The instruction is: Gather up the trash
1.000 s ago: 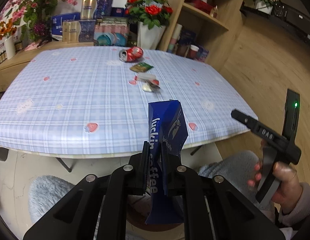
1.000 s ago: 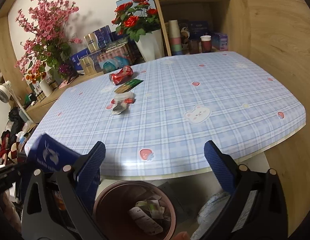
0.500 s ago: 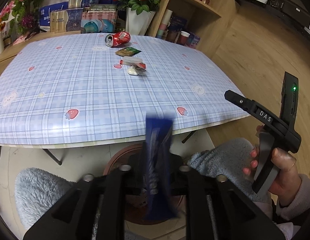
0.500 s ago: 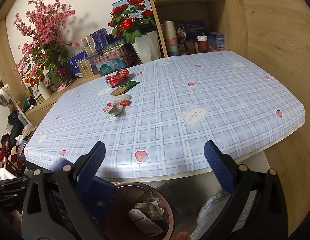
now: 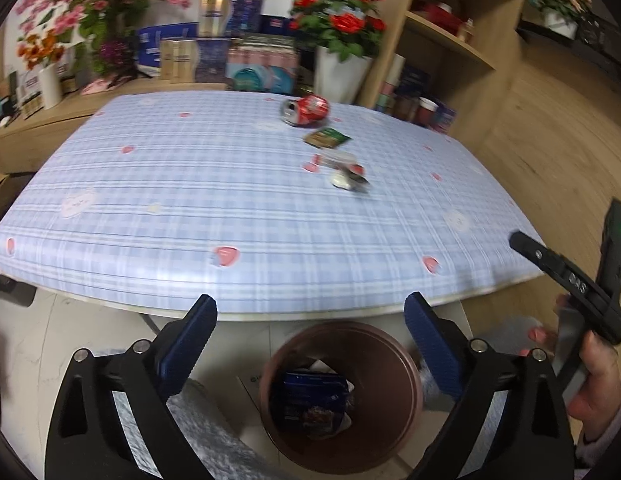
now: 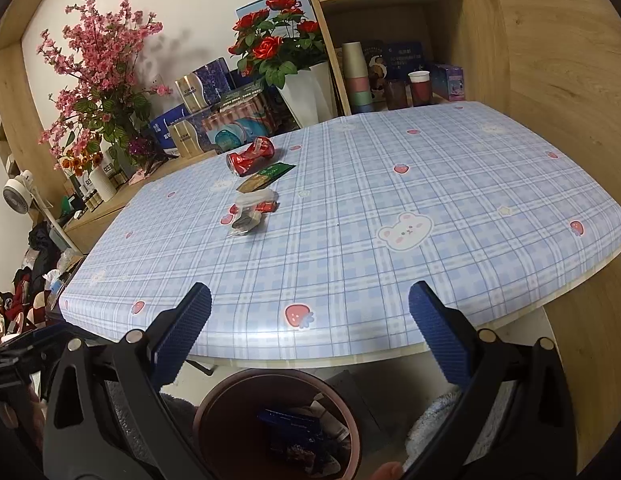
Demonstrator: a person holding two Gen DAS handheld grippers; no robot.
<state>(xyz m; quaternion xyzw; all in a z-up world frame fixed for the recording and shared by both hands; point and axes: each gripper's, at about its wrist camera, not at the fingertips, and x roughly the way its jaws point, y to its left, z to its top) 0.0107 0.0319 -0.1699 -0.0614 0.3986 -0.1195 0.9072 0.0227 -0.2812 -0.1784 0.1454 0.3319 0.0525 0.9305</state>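
My left gripper (image 5: 310,344) is open and empty above a brown bin (image 5: 406,364) that stands on the floor under the table's near edge. A blue coffee packet (image 5: 310,396) lies inside the bin, also seen in the right wrist view (image 6: 290,424). My right gripper (image 6: 310,328) is open and empty over the same bin (image 6: 214,404). On the table lie a crushed red can (image 5: 306,109), a green sachet (image 5: 325,137) and small wrappers (image 5: 346,174). The right wrist view shows the can (image 6: 250,156), the sachet (image 6: 266,174) and the wrappers (image 6: 252,210).
The table has a blue checked cloth (image 5: 214,200). Behind it stand a white vase of red roses (image 5: 338,52), boxes (image 5: 230,60) and pink flowers (image 6: 102,80). A wooden shelf (image 6: 390,40) with cups stands at the back right. The right gripper's body (image 5: 570,284) shows at the left view's right edge.
My left gripper opened and let go of the blue coffee packet, which fell into the bin. The right gripper stayed open.
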